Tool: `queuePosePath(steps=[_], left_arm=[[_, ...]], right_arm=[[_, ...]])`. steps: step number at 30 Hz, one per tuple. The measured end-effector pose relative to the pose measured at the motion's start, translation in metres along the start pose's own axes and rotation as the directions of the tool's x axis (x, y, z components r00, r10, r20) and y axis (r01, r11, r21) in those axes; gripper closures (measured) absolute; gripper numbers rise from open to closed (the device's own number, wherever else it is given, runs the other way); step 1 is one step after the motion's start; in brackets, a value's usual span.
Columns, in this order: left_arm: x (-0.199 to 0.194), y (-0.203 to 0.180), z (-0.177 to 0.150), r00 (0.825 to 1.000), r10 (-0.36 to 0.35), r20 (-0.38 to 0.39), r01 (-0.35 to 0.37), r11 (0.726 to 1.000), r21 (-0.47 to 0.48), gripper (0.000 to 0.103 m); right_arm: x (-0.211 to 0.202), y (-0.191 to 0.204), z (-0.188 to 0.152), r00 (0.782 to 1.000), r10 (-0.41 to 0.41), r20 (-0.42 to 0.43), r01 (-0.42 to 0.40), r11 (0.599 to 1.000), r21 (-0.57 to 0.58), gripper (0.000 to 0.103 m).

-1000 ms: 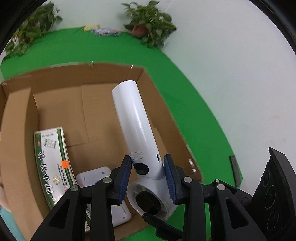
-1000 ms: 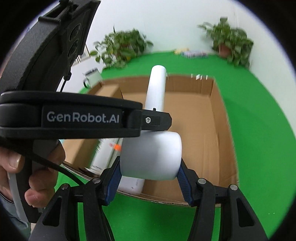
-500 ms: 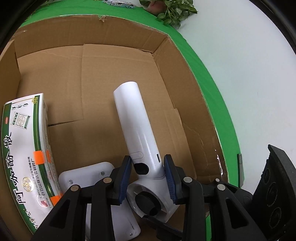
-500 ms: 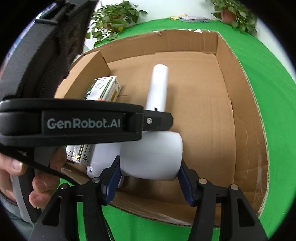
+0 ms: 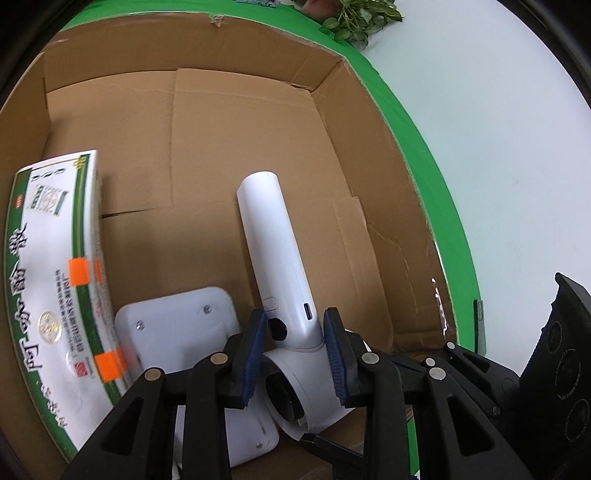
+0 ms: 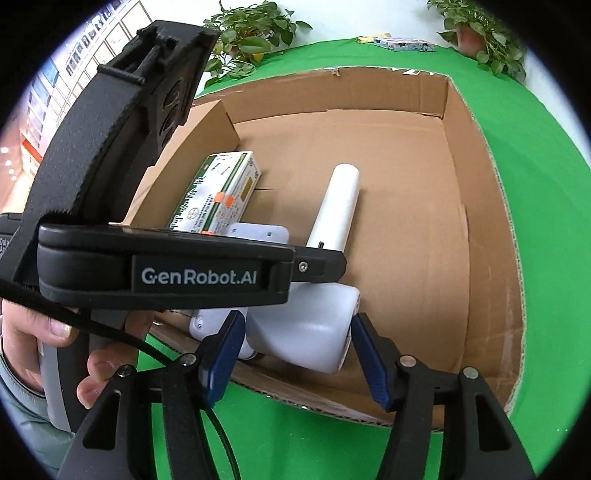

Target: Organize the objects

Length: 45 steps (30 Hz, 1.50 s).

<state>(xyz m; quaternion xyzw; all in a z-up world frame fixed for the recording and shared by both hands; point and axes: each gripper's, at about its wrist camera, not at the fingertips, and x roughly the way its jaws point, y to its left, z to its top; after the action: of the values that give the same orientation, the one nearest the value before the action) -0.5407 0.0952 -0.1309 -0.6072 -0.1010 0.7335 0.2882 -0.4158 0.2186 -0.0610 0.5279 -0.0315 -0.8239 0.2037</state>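
A white hair dryer [image 5: 280, 266] lies inside the open cardboard box [image 5: 229, 66], handle pointing to the far wall. My left gripper [image 5: 295, 350] is shut on its neck, just above the round head. In the right wrist view the dryer's head [image 6: 306, 332] sits between my right gripper's [image 6: 295, 354] blue pads, which stand slightly apart from it, near the box's front wall. The dryer's handle [image 6: 338, 206] shows beyond the left gripper's black body [image 6: 166, 273].
A green-and-white medicine carton [image 5: 55, 273] lies along the box's left side, with a white flat device [image 5: 177, 332] beside it. The box [image 6: 476, 206] stands on a green cloth [image 6: 546, 229]. Potted plants [image 6: 476, 33] and small items stand at the far edge.
Both grippers have lowered the hair dryer from above the box down into it. The right gripper's jaws have parted from the dryer's head.
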Motion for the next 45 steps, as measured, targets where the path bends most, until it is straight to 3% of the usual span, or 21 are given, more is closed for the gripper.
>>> queuePosePath(steps=[4,7,10,12,14,16,17,19,20,21,22,24,25,28,30,32,36,40,42,45], left_arm=[[-0.004,0.001,-0.001,1.000,0.011,-0.005,-0.011,1.000,-0.018,0.069],[-0.012,-0.005,-0.003,1.000,0.016,0.007,-0.016,1.000,-0.011,0.058],[-0.036,-0.012,-0.010,0.995,0.061,0.079,-0.063,0.998,0.024,0.043],[-0.059,-0.020,-0.017,0.987,0.076,0.142,-0.084,0.995,0.051,0.040],[-0.088,-0.027,-0.032,0.965,0.098,0.245,-0.123,0.989,0.087,0.036],[-0.121,-0.035,-0.058,0.902,0.148,0.405,-0.213,0.970,0.121,0.027],[-0.133,-0.037,-0.071,0.862,0.175,0.476,-0.263,0.956,0.126,0.019],[-0.154,-0.041,-0.110,0.740,0.238,0.629,-0.393,0.912,0.118,0.006],[-0.158,-0.041,-0.125,0.689,0.264,0.675,-0.444,0.890,0.105,0.001],[-0.161,-0.039,-0.146,0.617,0.313,0.722,-0.516,0.854,0.070,0.001],[-0.161,-0.036,-0.158,0.575,0.345,0.742,-0.557,0.829,0.046,0.001],[-0.157,-0.025,-0.177,0.511,0.415,0.753,-0.618,0.786,-0.014,0.001],[-0.155,-0.018,-0.184,0.497,0.439,0.748,-0.627,0.778,-0.039,0.001],[-0.147,-0.002,-0.197,0.496,0.455,0.739,-0.599,0.796,-0.088,0.001],[-0.136,0.007,-0.198,0.500,0.456,0.736,-0.578,0.809,-0.109,0.001],[-0.125,0.011,-0.199,0.492,0.470,0.733,-0.584,0.803,-0.122,0.001],[-0.087,0.030,-0.188,0.493,0.491,0.718,-0.604,0.787,-0.123,0.001],[-0.072,0.037,-0.179,0.474,0.510,0.718,-0.622,0.771,-0.138,0.001],[-0.072,0.036,-0.170,0.487,0.514,0.707,-0.618,0.774,-0.137,0.001],[-0.069,0.033,-0.168,0.478,0.536,0.695,-0.641,0.755,-0.141,0.000]], right_arm=[[0.003,0.002,-0.001,1.000,0.017,0.005,-0.017,1.000,-0.007,0.044],[-0.001,0.006,-0.005,1.000,0.010,0.015,-0.009,1.000,-0.012,0.043],[-0.008,0.009,-0.008,0.998,-0.030,0.050,0.031,0.999,-0.024,0.039],[-0.020,0.015,-0.014,0.993,-0.056,0.105,0.060,0.997,-0.042,0.025],[-0.036,0.024,-0.024,0.978,-0.079,0.191,0.094,0.993,-0.071,0.022],[-0.052,0.038,-0.040,0.945,-0.109,0.308,0.145,0.985,-0.095,0.019],[-0.056,0.044,-0.047,0.927,-0.119,0.356,0.164,0.981,-0.100,0.019],[-0.061,0.057,-0.064,0.875,-0.145,0.462,0.207,0.975,-0.085,0.018],[-0.062,0.061,-0.070,0.852,-0.159,0.498,0.222,0.972,-0.070,0.018],[-0.061,0.064,-0.075,0.832,-0.168,0.529,0.233,0.971,-0.057,0.018],[-0.063,0.067,-0.080,0.803,-0.174,0.570,0.238,0.970,-0.039,0.018],[-0.066,0.072,-0.087,0.757,-0.172,0.631,0.233,0.972,-0.014,0.018],[-0.065,0.074,-0.087,0.749,-0.177,0.638,0.233,0.972,-0.004,0.017],[-0.051,0.075,-0.080,0.778,-0.204,0.594,0.250,0.968,0.005,0.016],[-0.042,0.073,-0.078,0.782,-0.229,0.580,0.268,0.963,0.020,0.017],[-0.036,0.070,-0.080,0.781,-0.254,0.570,0.283,0.958,0.039,0.016],[-0.028,0.063,-0.082,0.776,-0.308,0.550,0.319,0.944,0.080,0.016],[-0.020,0.068,-0.084,0.740,-0.359,0.569,0.393,0.917,0.069,0.016],[-0.021,0.067,-0.084,0.742,-0.357,0.567,0.386,0.920,0.074,0.015],[-0.020,0.066,-0.083,0.743,-0.356,0.566,0.384,0.920,0.074,0.014]])
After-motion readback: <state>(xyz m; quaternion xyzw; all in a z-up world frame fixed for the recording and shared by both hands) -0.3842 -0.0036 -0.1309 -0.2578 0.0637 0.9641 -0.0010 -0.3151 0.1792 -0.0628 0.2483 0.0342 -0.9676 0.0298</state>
